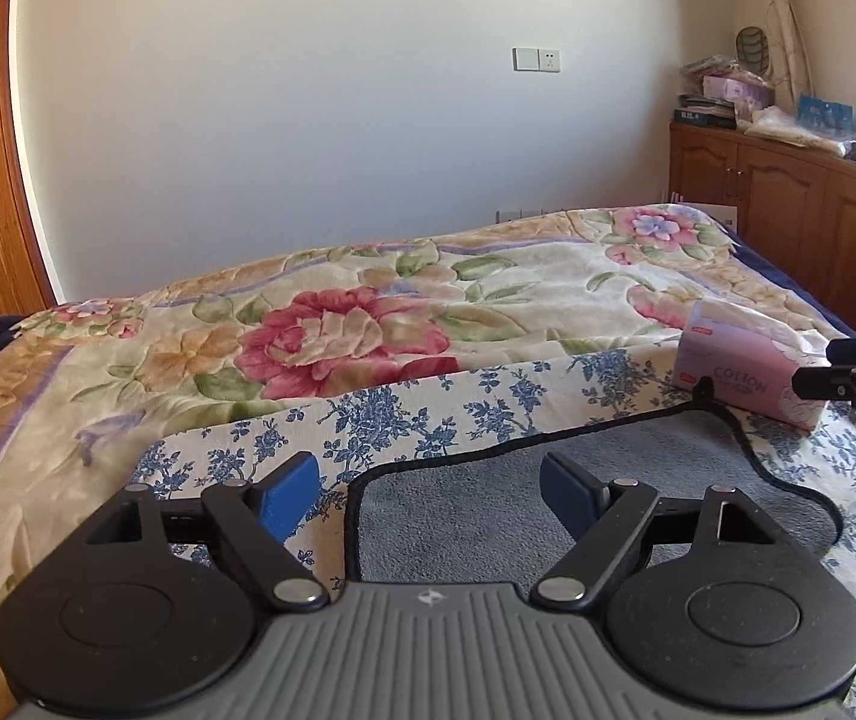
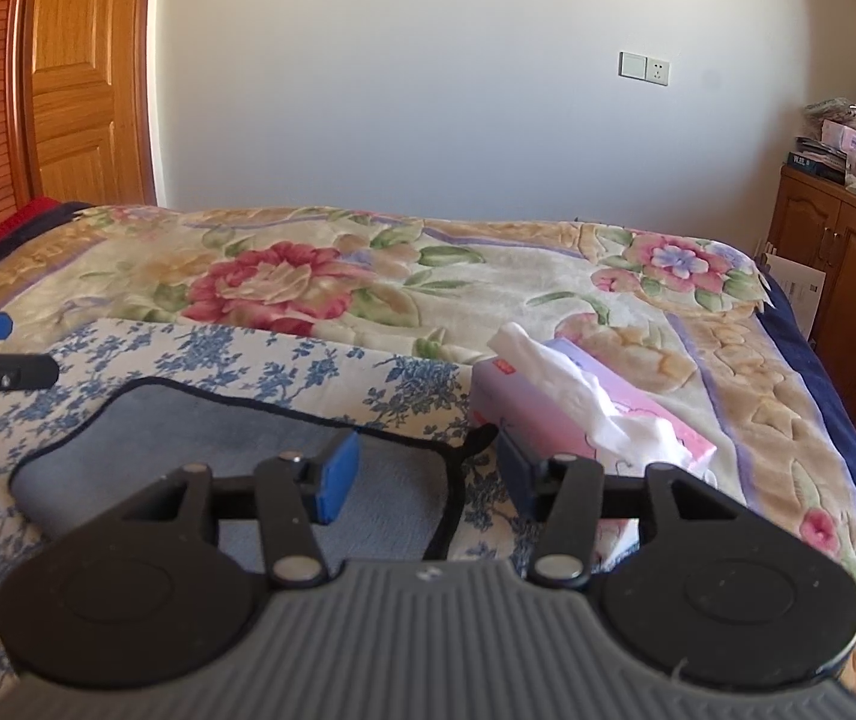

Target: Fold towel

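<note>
A grey-blue towel (image 1: 548, 498) with a dark trim lies flat on a blue-flowered cloth (image 1: 428, 414) on the bed. My left gripper (image 1: 428, 492) is open, its blue pads straddling the towel's far left corner just above it. The towel also shows in the right wrist view (image 2: 188, 438), with a fold along its left side. My right gripper (image 2: 428, 474) is open above the towel's right edge, near its small hanging loop (image 2: 479, 438). Neither gripper holds anything. The right gripper's tip shows at the left wrist view's right edge (image 1: 848, 378).
A pink tissue box (image 2: 584, 414) with a tissue sticking out stands just right of the towel, close to my right gripper. A floral blanket (image 1: 338, 324) covers the bed behind. A wooden cabinet (image 1: 788, 216) with clutter stands at the right, a wooden door (image 2: 80, 72) at the left.
</note>
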A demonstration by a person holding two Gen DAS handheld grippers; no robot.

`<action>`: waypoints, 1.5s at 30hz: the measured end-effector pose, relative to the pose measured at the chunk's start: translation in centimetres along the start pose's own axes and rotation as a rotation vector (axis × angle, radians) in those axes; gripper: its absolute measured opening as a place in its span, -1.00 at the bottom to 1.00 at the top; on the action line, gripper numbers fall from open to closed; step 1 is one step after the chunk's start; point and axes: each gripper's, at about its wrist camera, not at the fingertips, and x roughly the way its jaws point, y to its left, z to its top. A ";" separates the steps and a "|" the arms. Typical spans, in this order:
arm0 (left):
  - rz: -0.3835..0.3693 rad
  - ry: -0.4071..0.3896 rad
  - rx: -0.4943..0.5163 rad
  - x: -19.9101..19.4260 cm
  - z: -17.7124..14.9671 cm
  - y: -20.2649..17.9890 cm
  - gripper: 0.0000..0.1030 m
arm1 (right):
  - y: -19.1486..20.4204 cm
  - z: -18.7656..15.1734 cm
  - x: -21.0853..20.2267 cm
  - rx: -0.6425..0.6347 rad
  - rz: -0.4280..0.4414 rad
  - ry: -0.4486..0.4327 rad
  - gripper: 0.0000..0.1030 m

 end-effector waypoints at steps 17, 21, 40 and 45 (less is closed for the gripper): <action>0.007 -0.028 0.016 -6.4 0.6 -1.6 0.81 | 1.4 -1.8 -5.6 0.038 0.004 0.005 0.15; 0.027 -0.052 0.022 -8.4 0.7 -2.1 0.95 | 1.5 -2.2 -7.1 0.052 -0.002 0.000 0.31; 0.013 -0.059 0.026 -16.0 -0.8 -4.1 1.00 | 2.3 -4.5 -12.9 0.097 -0.026 -0.044 0.97; 0.028 -0.064 0.053 -17.7 -2.2 -4.5 1.00 | 2.7 -4.9 -13.8 0.081 -0.043 -0.052 1.00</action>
